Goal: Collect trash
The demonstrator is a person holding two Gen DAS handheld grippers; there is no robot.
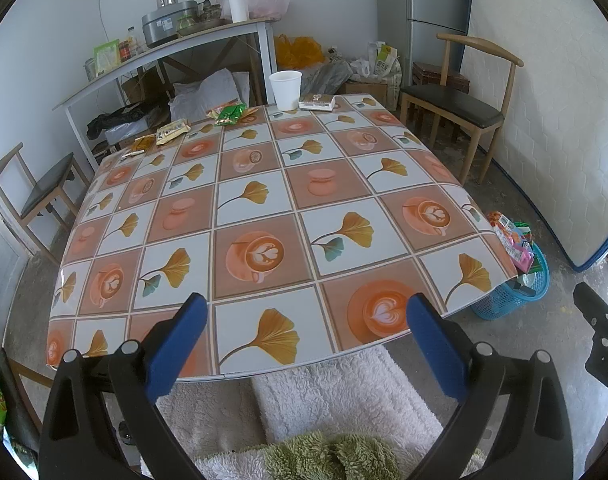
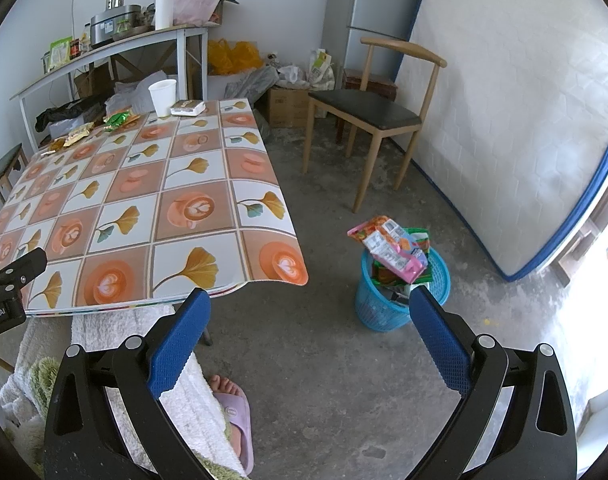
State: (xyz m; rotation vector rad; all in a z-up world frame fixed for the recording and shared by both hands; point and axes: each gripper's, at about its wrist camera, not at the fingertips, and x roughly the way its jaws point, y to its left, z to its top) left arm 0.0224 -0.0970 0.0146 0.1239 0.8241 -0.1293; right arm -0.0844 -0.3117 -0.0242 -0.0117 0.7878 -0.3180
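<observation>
Trash lies along the far edge of the patterned table (image 1: 263, 200): a white paper cup (image 1: 285, 89), a flat white box (image 1: 317, 102), a green wrapper (image 1: 229, 114), a tan packet (image 1: 173, 131) and a yellow wrapper (image 1: 143, 144). A blue basket (image 2: 400, 292) on the floor right of the table holds several colourful wrappers (image 2: 392, 248). My left gripper (image 1: 306, 308) is open and empty over the table's near edge. My right gripper (image 2: 310, 304) is open and empty above the floor, left of the basket.
A wooden chair (image 2: 368, 116) stands right of the table, another (image 1: 35, 192) at its left. A shelf table (image 1: 163, 48) with kitchen items is at the back. A mattress (image 2: 524, 120) leans on the right wall. A person's slippered foot (image 2: 233, 412) and fluffy robe (image 1: 324, 400) are below.
</observation>
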